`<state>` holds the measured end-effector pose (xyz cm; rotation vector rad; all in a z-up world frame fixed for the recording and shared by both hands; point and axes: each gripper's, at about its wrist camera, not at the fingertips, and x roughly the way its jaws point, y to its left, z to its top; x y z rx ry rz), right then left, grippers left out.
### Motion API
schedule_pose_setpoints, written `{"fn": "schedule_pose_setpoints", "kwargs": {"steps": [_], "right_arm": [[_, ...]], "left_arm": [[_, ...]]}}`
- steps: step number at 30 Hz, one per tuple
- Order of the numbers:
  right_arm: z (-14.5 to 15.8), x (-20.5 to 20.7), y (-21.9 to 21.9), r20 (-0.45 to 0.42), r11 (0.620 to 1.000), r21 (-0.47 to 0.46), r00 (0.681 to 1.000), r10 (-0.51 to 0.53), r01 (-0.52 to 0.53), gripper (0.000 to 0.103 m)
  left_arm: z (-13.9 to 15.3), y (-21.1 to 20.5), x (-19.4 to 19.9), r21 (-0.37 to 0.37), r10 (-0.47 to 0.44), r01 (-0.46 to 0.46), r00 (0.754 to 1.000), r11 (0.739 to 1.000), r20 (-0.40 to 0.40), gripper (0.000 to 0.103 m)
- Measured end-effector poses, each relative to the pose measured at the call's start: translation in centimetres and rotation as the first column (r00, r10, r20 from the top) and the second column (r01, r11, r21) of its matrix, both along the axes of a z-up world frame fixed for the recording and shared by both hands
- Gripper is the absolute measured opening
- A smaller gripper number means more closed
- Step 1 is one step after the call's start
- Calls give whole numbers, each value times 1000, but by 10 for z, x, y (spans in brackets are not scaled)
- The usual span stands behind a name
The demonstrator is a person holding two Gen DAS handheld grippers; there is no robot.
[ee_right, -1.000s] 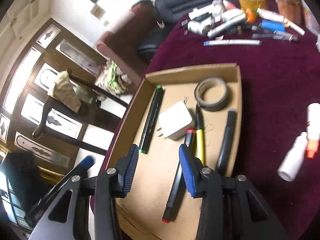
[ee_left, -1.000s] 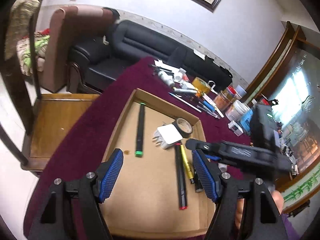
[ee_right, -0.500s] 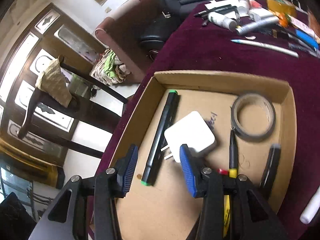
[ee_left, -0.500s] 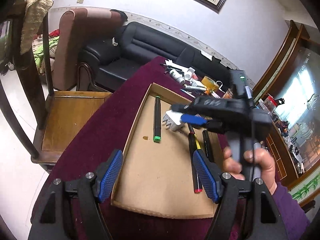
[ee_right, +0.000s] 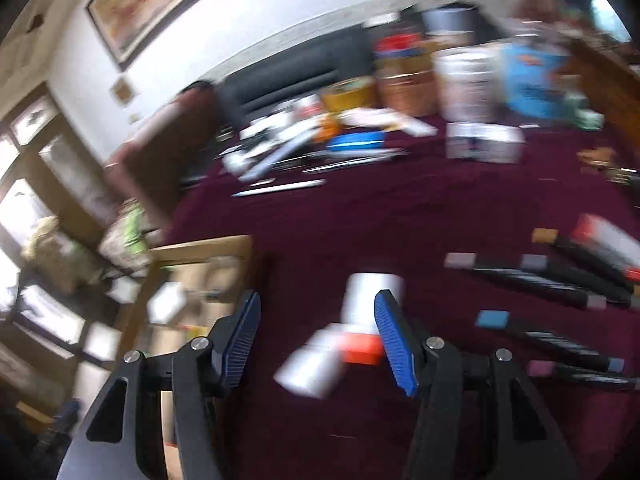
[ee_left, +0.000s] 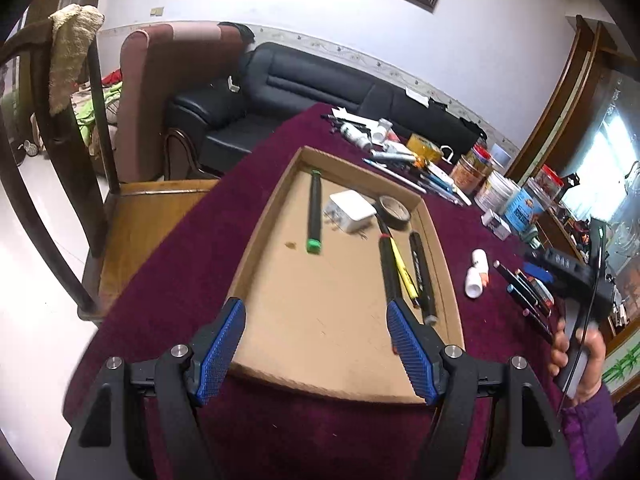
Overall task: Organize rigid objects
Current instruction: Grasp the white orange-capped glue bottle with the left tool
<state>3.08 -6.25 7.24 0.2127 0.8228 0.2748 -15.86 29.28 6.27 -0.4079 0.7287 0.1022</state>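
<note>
Our right claw [ee_right: 316, 340] swung off the cardboard tray [ee_right: 200, 246], jaws just widened and empty, white bottle [ee_right: 372, 296] lying lengthwise dead ahead between them.

A table with a dark red cloth [ee_left: 168, 280] carries a shallow cardboard tray [ee_left: 256, 240], two small white bottles [ee_left: 476, 276], black markers [ee_left: 524, 288] and jars [ee_left: 496, 192].

Ahead of the left hand-held gripper [ee_left: 316, 350] lies a shallow cardboard tray [ee_left: 260, 240] holding a green-capped black marker [ee_left: 314, 212], white charger [ee_left: 352, 211], tape roll [ee_left: 394, 212] and three pens [ee_left: 404, 276], all lying flat.
</note>
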Motion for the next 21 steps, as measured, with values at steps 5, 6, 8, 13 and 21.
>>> {"fn": "schedule_pose_setpoints", "kwargs": {"steps": [5, 6, 8, 13, 21], "right_arm": [[-12, -13, -64, 62, 991, -46, 990, -123, 126, 58], [-13, -15, -74, 80, 988, -52, 987, -138, 143, 58], [-12, -15, -91, 116, 985, -62, 982, -151, 159, 58], [-10, -25, -111, 207, 976, -62, 959, -194, 211, 58], [-2, -39, -120, 235, 983, 13, 955, -179, 181, 66]], "left_arm": [[4, -12, -3, 30, 21, -20, 999, 999, -28, 77], [5, -13, -3, 37, 28, -27, 999, 999, -32, 77], [9, -18, -3, 45, 43, -42, 998, 998, -36, 77], [17, -37, 5, 59, 53, -51, 998, 997, -38, 77], [22, -76, 29, 70, 29, -27, 999, 997, -35, 77]]}}
